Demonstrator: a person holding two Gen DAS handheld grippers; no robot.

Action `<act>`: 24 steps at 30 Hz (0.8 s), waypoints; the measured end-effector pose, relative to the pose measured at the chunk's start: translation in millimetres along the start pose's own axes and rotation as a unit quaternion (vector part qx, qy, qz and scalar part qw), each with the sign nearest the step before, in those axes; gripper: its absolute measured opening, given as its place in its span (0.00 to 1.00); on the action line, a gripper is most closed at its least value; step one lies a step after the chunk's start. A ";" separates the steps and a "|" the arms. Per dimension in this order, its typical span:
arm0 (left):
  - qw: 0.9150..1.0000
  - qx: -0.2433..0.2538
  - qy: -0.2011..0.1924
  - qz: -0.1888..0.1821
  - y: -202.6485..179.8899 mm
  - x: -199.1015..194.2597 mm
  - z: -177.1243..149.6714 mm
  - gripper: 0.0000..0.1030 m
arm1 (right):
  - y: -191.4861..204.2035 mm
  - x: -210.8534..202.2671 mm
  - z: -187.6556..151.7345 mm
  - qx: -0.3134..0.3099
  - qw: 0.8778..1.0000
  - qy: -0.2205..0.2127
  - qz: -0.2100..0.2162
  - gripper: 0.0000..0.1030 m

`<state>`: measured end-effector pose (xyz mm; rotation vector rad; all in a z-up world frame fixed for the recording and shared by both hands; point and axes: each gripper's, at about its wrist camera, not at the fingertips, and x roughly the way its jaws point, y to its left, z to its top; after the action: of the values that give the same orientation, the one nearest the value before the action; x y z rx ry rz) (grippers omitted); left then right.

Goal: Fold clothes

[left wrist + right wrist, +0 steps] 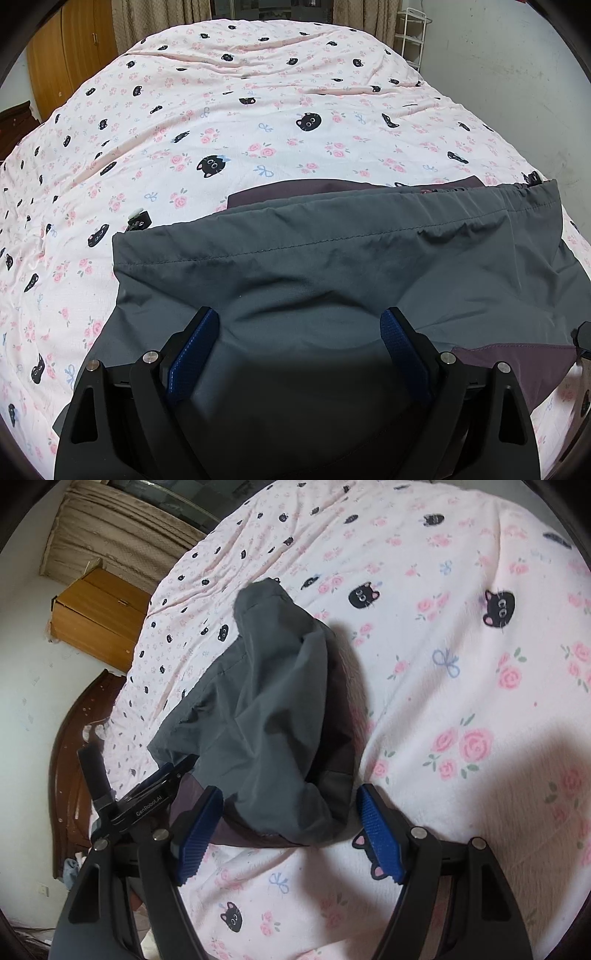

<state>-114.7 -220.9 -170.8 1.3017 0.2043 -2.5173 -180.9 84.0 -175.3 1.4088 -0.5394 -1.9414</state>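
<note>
Your left gripper [299, 325] hangs over the near part of the grey shorts [332, 258], its blue-padded fingers [192, 354] spread wide with the cloth lying slack between them, not pinched. Your right gripper [290, 812] is open too, its fingers either side of the bunched near end of the shorts, with no pad pressing on the fabric. The shorts lie partly folded on the bed, over a dark purple garment [517, 365] that peeks out at the edges. Beyond stretches the pink bedsheet [258, 110] printed with black cat faces and roses, then a wooden wardrobe [70, 55] and curtains [159, 22].
</note>
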 end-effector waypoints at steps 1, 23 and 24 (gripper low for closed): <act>1.000 0.000 0.000 0.000 0.4 0.0 -0.2 0.86 | -2.8 2.4 0.9 0.003 1.000 0.002 0.008 0.74; 1.000 -0.006 0.000 -0.010 5.1 1.5 -0.9 0.87 | -13.4 -10.7 -4.8 0.056 0.983 0.001 0.176 0.76; 1.000 -0.006 -0.001 -0.010 5.2 1.5 -0.9 0.87 | -12.8 -9.8 -5.3 0.057 0.982 0.005 0.182 0.76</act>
<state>-113.2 -226.0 -172.5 1.2997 0.2339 -2.5289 -177.6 100.2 -179.1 1.2845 -0.8515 -1.6308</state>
